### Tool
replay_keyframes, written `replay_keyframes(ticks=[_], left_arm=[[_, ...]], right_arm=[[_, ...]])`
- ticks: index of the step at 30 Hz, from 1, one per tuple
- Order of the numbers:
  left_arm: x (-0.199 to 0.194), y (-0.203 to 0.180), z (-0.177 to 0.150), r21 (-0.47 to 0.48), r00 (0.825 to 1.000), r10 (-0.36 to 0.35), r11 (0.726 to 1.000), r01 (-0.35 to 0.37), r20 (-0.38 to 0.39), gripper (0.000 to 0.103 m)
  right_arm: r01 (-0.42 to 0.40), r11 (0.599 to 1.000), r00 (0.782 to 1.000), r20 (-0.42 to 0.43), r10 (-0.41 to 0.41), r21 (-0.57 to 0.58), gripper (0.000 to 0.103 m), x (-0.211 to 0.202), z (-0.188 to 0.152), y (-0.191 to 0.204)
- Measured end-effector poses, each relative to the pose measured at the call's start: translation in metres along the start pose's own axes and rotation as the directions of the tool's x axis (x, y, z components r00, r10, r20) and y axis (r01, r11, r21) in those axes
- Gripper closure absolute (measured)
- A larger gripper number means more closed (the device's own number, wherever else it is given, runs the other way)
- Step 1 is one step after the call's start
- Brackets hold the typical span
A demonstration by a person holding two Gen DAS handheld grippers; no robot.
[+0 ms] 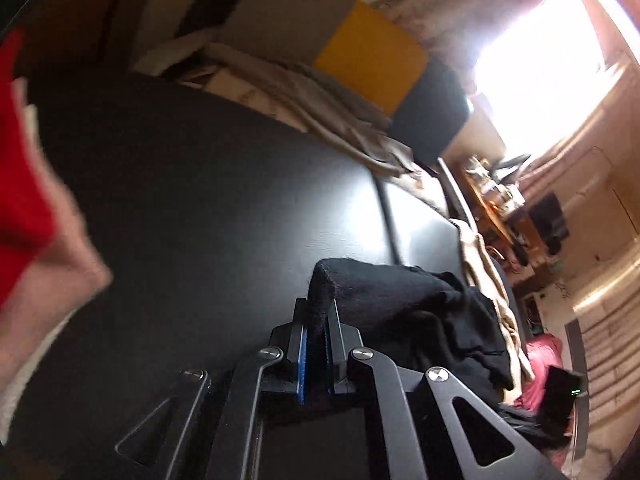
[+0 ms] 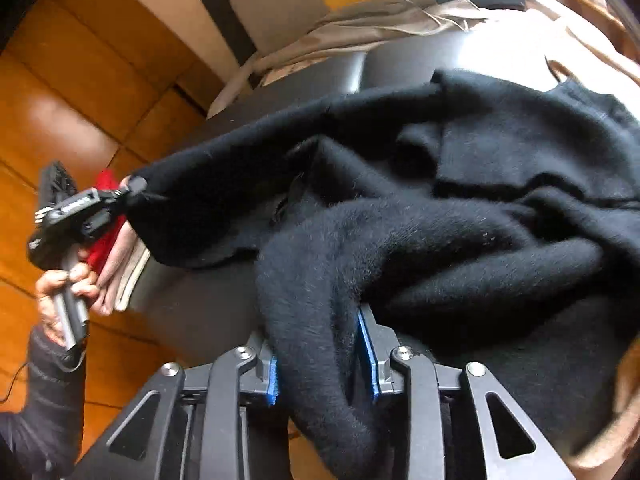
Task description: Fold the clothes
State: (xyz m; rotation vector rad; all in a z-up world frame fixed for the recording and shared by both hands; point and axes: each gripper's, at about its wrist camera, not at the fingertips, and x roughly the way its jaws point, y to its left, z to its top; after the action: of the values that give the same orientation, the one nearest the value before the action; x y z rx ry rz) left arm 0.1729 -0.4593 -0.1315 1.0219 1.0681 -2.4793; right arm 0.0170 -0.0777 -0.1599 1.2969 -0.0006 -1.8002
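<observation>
The left gripper (image 1: pixel 317 322) and right gripper (image 2: pixel 322 354) each clamp the black sweater (image 2: pixel 460 184) over the dark bench (image 1: pixel 192 208).

- A black sweater (image 2: pixel 460 184) of fuzzy, soft knit lies bunched and rumpled on the dark tabletop (image 1: pixel 192 200), spread toward the tabletop's far edge, with deep folds across its body.
- One end is drawn out to the left in a taut band toward the tabletop's left edge, raised off the surface.
- A thick rolled fold droops down over the near edge.
- From the left wrist view, a narrow upright ridge of the sweater (image 1: pixel 320 300) stands up, the rest trailing away in a heap.
- A folded stack of clothes (image 2: pixel 116 256), red on top over pale layers, sits at the left edge.
</observation>
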Motion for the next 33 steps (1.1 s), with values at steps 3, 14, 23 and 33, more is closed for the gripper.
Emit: replay_keyframes(ticks=[3, 14, 23, 33], left_arm=[[-0.01, 0.015, -0.002, -0.035, 1.0, 0.018, 0.999, -0.017, 0.026, 0.098], [0.025, -0.019, 0.01, 0.078, 0.981, 0.192, 0.979, -0.191, -0.004, 0.097], [-0.003, -0.043, 0.024, 0.273, 0.91, 0.398, 0.868, -0.415, 0.117, 0.074], [0.072, -0.098, 0.006, 0.445, 0.978, 0.207, 0.879, -0.172, -0.032, 0.065]], right_arm=[[0.082, 0.993, 0.996, 0.031, -0.085, 0.083, 0.069, -0.02, -0.004, -0.041], [0.363, 0.831, 0.902, 0.062, -0.426, 0.422, 0.057, -0.092, -0.021, -0.204], [0.593, 0.65, 0.745, -0.019, -0.666, 0.475, 0.073, -0.121, 0.018, -0.294], [0.493, 0.87, 0.854, 0.195, -0.483, -0.004, 0.047, -0.071, 0.066, -0.111]])
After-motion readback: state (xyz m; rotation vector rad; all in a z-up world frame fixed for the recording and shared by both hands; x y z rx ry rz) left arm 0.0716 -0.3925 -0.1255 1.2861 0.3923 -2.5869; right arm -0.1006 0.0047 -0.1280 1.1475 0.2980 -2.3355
